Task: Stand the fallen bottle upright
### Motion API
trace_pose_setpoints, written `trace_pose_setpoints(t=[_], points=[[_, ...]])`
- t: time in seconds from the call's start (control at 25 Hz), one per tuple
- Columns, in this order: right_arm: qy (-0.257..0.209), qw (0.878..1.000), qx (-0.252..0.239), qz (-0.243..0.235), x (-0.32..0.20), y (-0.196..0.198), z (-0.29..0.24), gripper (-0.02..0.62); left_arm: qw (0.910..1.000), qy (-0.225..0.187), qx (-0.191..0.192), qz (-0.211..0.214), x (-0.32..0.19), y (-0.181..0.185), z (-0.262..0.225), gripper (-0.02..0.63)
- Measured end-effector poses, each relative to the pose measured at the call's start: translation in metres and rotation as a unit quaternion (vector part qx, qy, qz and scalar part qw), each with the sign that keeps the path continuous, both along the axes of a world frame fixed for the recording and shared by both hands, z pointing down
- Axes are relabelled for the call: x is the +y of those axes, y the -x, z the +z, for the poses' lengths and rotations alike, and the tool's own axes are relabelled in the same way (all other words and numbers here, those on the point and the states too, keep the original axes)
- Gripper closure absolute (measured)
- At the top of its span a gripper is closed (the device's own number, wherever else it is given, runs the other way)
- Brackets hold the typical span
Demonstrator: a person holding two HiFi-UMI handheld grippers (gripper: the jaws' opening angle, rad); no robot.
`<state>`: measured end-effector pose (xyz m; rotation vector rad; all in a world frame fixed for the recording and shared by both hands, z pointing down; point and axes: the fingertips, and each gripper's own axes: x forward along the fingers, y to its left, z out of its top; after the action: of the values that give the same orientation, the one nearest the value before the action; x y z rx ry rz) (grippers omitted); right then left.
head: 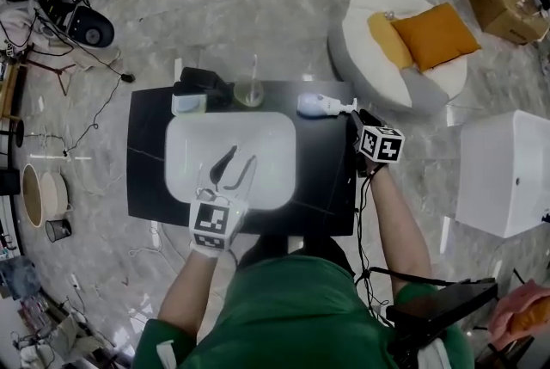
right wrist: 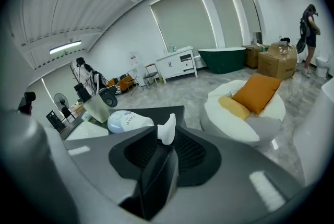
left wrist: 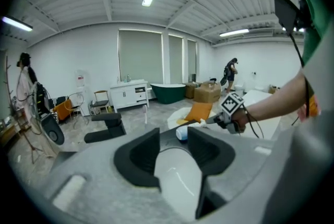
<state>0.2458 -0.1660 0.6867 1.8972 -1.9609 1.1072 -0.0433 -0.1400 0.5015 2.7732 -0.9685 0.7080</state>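
A pale blue bottle lies on its side at the back right of the black table, its white pump head pointing right. My right gripper is at that pump end. In the right gripper view the jaws of my right gripper are shut on the white pump head, with the bottle body lying beyond to the left. My left gripper hovers open over the white basin, holding nothing. In the left gripper view the bottle shows between the open jaws of my left gripper, far ahead.
A glass cup holding a thin stick, a black object and a small pale dish stand along the table's back edge. A white beanbag with an orange cushion lies beyond the table, and a white box stands to the right.
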Motion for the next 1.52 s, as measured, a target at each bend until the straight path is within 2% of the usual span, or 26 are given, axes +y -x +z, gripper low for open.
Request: trace_pose_setpoints(t=[0.24, 0.48, 0.8, 1.24, 1.52], points=[[0.016, 1.0, 0.023, -0.012, -0.014, 0.0, 0.011, 0.509, 0.9998, 0.013, 0.001, -0.015, -0.007, 0.016, 0.006, 0.442], [0.025, 0.998, 0.052, -0.016, -0.02, -0.001, 0.011, 0.549, 0.9996, 0.012, 0.003, -0.027, -0.012, 0.025, 0.006, 0.448], [0.014, 0.996, 0.088, -0.016, -0.027, 0.002, -0.008, 0.553, 0.9991, 0.015, 0.015, -0.036, -0.011, 0.031, 0.001, 0.454], [-0.014, 0.984, 0.173, -0.038, -0.055, 0.023, -0.059, 0.552, 0.9987, 0.004, 0.018, -0.048, -0.017, 0.053, -0.009, 0.454], [-0.026, 0.972, 0.222, -0.066, -0.075, 0.048, -0.092, 0.552, 0.997, -0.003, 0.036, -0.068, -0.023, 0.078, -0.019, 0.462]])
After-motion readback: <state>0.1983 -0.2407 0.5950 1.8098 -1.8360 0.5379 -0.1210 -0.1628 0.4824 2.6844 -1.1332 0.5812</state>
